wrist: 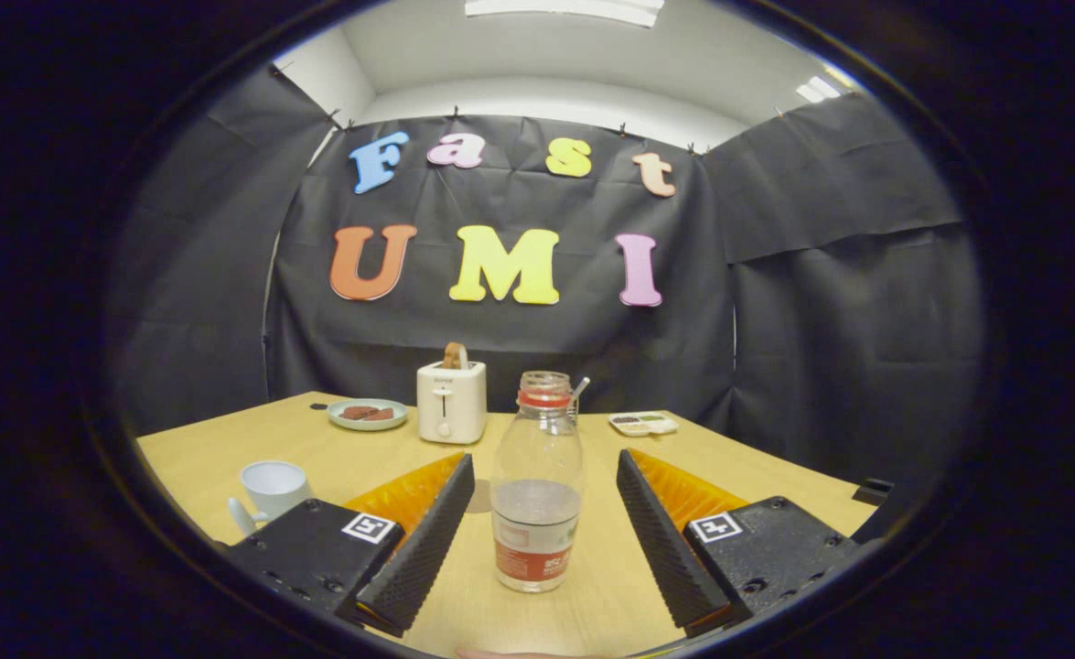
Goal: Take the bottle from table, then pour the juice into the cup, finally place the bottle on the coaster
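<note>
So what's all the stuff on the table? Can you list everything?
bottle: one, clear with a red label and red neck ring, no cap, standing between the gripper's fingers, partly filled
cup: one, white, left of the fingers
coaster: one, brownish, partly hidden behind the left finger
toaster: one, white, beyond the bottle, something brown in its slot
plate: one, pale green, left of the toaster, holding brown food
small tray: one, white, right of the bottle
table: one, light wood
gripper: one, open, fingers either side of the bottle, not touching
</note>
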The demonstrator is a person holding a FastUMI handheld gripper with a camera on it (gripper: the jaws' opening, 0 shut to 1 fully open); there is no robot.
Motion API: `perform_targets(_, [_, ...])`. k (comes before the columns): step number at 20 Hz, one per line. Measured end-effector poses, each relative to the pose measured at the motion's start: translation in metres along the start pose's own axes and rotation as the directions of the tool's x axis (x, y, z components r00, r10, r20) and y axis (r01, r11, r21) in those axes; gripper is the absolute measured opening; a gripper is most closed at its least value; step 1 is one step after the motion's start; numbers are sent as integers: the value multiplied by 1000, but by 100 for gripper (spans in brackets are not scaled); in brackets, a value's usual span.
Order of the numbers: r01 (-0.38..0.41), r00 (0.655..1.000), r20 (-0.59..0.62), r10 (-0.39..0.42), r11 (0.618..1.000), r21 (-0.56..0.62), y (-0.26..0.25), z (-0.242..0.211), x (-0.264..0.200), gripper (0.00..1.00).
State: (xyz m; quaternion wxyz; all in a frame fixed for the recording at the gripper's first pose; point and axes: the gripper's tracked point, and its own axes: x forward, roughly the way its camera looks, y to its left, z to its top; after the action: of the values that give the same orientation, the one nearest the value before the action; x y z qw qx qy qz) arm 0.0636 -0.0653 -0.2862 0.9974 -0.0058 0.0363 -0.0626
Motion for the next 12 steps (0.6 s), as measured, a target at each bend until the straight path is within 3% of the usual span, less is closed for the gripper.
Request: perform_targets(12, [-9, 999, -46, 9, 1000, 0, 1, -38, 39, 100])
